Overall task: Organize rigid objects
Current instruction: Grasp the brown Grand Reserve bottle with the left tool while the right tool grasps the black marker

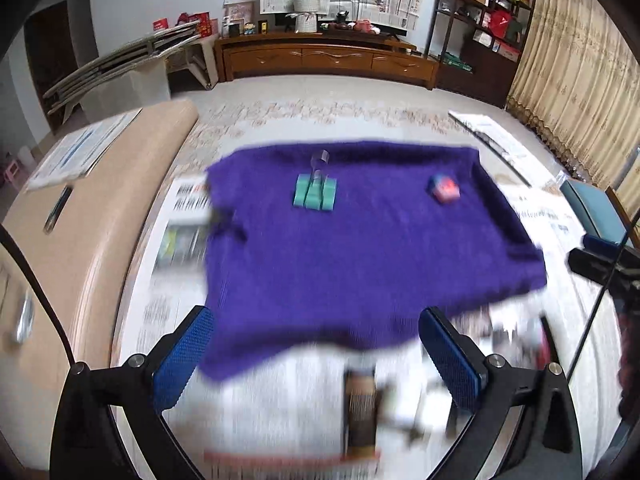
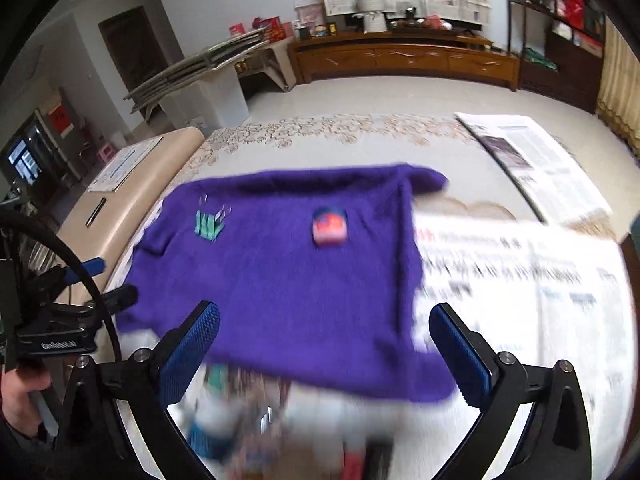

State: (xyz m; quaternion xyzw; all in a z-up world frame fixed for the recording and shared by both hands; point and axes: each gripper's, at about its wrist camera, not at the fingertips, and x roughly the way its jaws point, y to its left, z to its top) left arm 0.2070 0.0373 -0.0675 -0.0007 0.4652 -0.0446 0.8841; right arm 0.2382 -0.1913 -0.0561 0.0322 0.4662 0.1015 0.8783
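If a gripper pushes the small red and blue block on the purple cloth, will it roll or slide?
The red and blue block looks boxy, so it probably will not roll. The fuzzy purple cloth may drag it, perhaps bunching or tipping it.

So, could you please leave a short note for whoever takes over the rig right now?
Left gripper: jaws wide open, nothing between them.
Right gripper: jaws wide open, also empty.
Both hang over the near edge of the purple cloth.
On the cloth: green binder clips side by side toward the far left, and a small red and blue block to their right, apart from them.
Blurred clutter lies on the newspaper just in front of the cloth; too smeared to name.
Done: two things appear placed on the cloth.
Left: probably the clutter in front, though that is a guess.
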